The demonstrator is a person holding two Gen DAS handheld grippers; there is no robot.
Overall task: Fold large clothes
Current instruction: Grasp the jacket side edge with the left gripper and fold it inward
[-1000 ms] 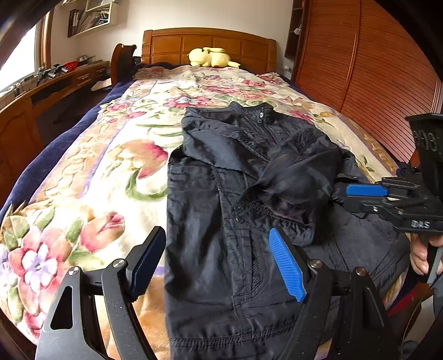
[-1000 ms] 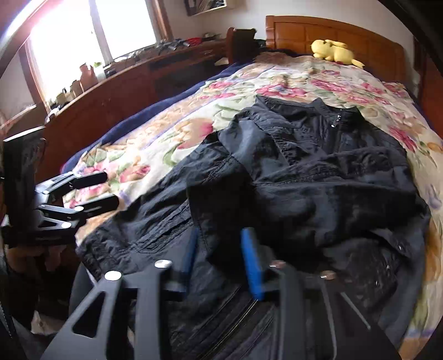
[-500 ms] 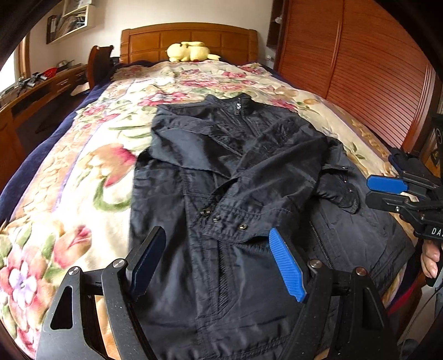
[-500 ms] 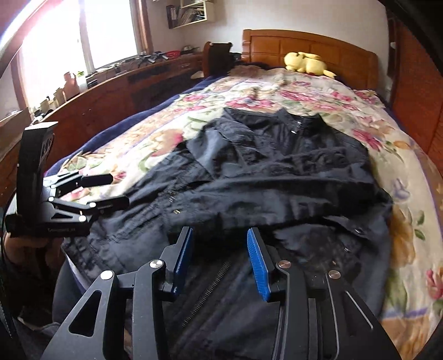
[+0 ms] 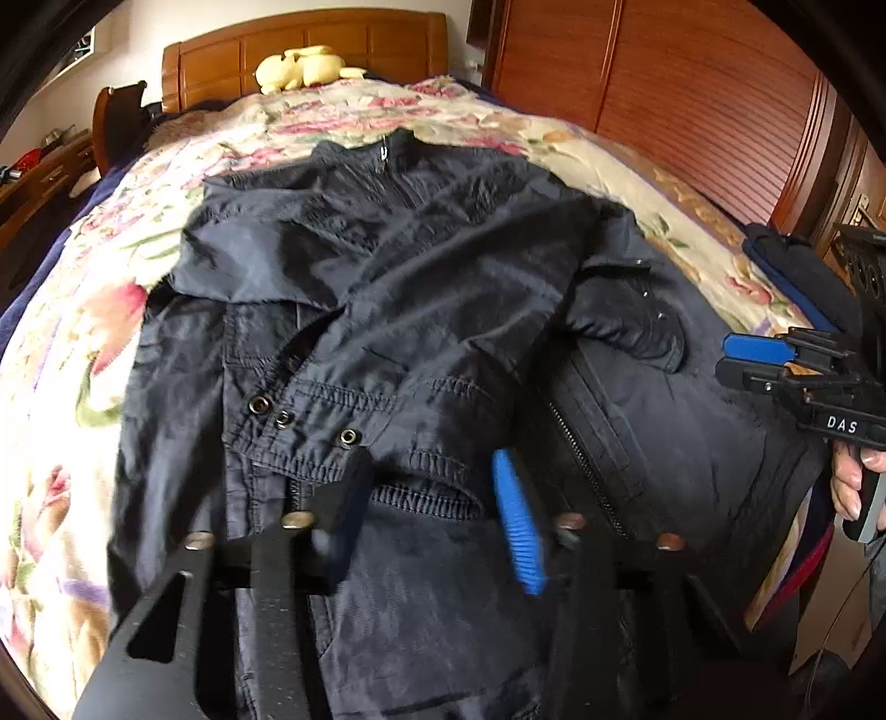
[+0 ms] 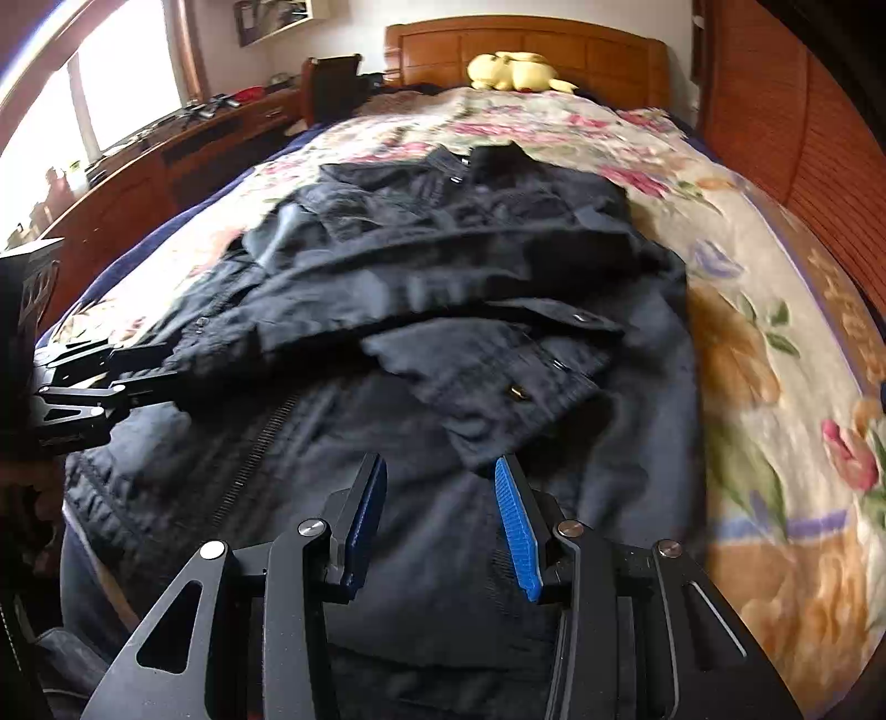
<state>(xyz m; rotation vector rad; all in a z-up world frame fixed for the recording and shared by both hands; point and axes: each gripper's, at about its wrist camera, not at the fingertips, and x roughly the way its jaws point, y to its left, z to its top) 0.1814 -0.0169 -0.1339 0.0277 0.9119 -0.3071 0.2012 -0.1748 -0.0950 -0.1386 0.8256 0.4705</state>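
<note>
A black jacket lies front up on the flowered bedspread, collar toward the headboard, both sleeves folded across its chest. My left gripper hangs just over the snap-buttoned cuff of the upper sleeve. Its jaws are closing, with a gap still between the pads and the cuff's hem below that gap. In the right wrist view the jacket fills the middle, and my right gripper is open over the lower front, beside the other cuff, holding nothing. The left gripper shows at that view's left edge.
A yellow plush toy rests against the wooden headboard. A slatted wooden wardrobe runs along the bed's right side. A desk under a window lines the left side. A person's hand holds the right gripper.
Both grippers have come down and nearer to the jacket, which now looks larger. The left jaws have narrowed from wide open. The right jaws stand about the same.
</note>
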